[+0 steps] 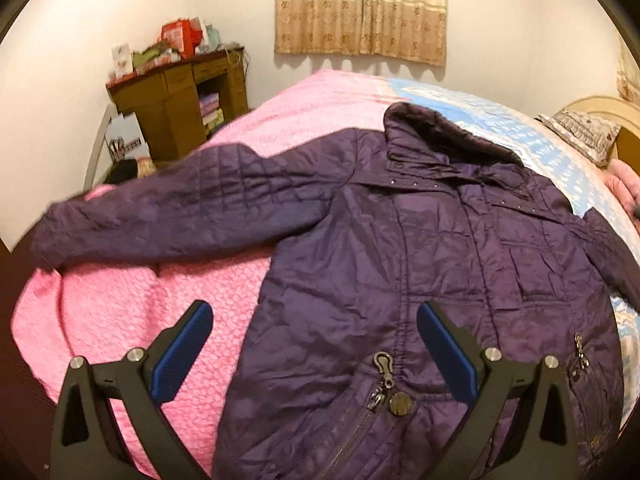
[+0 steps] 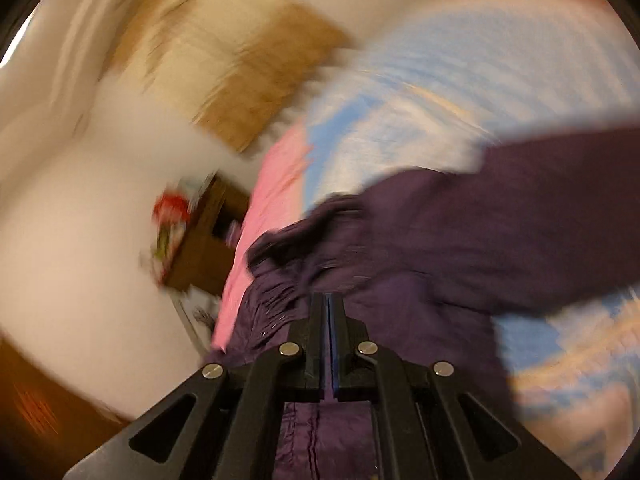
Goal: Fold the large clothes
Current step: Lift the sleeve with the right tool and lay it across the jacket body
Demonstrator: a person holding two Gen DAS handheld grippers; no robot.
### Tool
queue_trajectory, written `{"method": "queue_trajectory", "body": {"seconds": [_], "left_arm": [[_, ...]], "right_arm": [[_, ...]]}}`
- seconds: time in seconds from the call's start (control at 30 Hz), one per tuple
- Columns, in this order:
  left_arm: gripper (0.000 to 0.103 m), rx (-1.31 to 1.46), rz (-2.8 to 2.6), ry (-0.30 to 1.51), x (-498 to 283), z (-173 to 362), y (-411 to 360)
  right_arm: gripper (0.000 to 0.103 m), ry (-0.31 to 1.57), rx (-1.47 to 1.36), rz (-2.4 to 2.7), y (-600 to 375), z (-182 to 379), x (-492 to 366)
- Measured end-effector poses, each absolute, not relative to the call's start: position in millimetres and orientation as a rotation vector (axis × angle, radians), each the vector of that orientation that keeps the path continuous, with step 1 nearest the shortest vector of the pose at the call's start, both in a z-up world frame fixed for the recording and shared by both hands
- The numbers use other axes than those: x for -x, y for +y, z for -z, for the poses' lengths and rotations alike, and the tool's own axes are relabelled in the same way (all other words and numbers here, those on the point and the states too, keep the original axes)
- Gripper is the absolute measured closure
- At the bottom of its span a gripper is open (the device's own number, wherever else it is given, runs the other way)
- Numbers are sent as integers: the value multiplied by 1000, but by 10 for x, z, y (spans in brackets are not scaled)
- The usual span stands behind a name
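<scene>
Bed: The big bed with the pink bumpy cover (image 1: pixel 120 312) and a blue and white patterned sheet (image 1: pixel 500 132) holds the coat. The soft cover could bunch up and slide along if the coat is dragged over it.

Coat: The big dark purple puffy coat (image 1: pixel 420 260) lies flat on its back in the middle of the bed, collar far away, bottom edge close. It looks not folded yet. The cloth is shiny and slippery, so I think a fold could pop open again.

Left sleeve: The long purple quilted sleeve (image 1: pixel 160 216) sticks out sideways over the pink cover, and its end is close to the bed's edge. It could slip off the side and pull the coat crooked.

Right sleeve: The other purple sleeve (image 2: pixel 500 216) stretches across the right camera's picture, which is very blurry. I cannot tell if it is lifted or lying down. If it is swung over too fast, it could land twisted.

Left gripper: The black gripper with blue pads (image 1: pixel 316 344) is spread wide over the coat's bottom part and holds nothing. It could snag on the metal zipper pull (image 1: pixel 382 364) just below it.

Right gripper: The black gripper (image 2: pixel 328 304) is squeezed tight, with purple cloth right at its tips. I cannot tell for sure that it has hold of the cloth. A thin pinch could slide off.
</scene>
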State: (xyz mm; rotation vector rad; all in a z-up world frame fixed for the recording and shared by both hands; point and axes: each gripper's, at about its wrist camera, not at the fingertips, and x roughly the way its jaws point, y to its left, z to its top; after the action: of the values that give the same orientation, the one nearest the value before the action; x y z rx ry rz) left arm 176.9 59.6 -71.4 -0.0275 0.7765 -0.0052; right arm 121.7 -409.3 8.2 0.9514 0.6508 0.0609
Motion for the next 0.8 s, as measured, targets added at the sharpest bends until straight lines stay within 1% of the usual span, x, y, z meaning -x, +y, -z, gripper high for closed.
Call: {"method": "queue_trajectory", "body": {"seconds": [0.07, 0.13, 0.2, 0.23, 0.27, 0.3, 0.37, 0.4, 0.47, 0.5, 0.53, 0.67, 0.8], "left_arm": [[0, 58, 10, 801, -1860, 787, 582], [0, 77, 16, 818, -1937, 830, 549], [0, 87, 25, 829, -1999, 857, 500], [0, 87, 26, 833, -2026, 866, 476], [0, 79, 22, 832, -2035, 875, 446], [0, 69, 17, 831, -2044, 882, 424], [0, 45, 6, 836, -2055, 904, 380], [0, 36, 0, 838, -2055, 916, 366], [0, 18, -16, 837, -2059, 944, 345], [0, 11, -22, 834, -2063, 959, 338], [0, 2, -31, 830, -2068, 981, 334], [0, -27, -65, 845, -2110, 1097, 328], [0, -10, -58, 866, -2132, 1147, 357]], "right_arm": [[101, 601, -1110, 10, -4598, 130, -826], [100, 545, -1168, 109, -5075, 253, -390], [92, 510, -1195, 194, -5397, 328, -47], [60, 464, -1245, 213, -5621, 407, 199], [14, 420, -1282, 217, -5733, 459, 366], [0, 313, -1340, 218, -5877, 533, 589], [1, 120, -1411, 217, -5996, 632, 919], [1, 114, -1409, 233, -6052, 640, 973], [1, 282, -1287, 370, -6152, 576, 963], [1, 313, -1227, 412, -6179, 557, 957], [1, 335, -1181, 456, -6211, 574, 948], [2, 345, -1163, 549, -6357, 704, 889], [2, 378, -1078, 620, -6524, 775, 749]]}}
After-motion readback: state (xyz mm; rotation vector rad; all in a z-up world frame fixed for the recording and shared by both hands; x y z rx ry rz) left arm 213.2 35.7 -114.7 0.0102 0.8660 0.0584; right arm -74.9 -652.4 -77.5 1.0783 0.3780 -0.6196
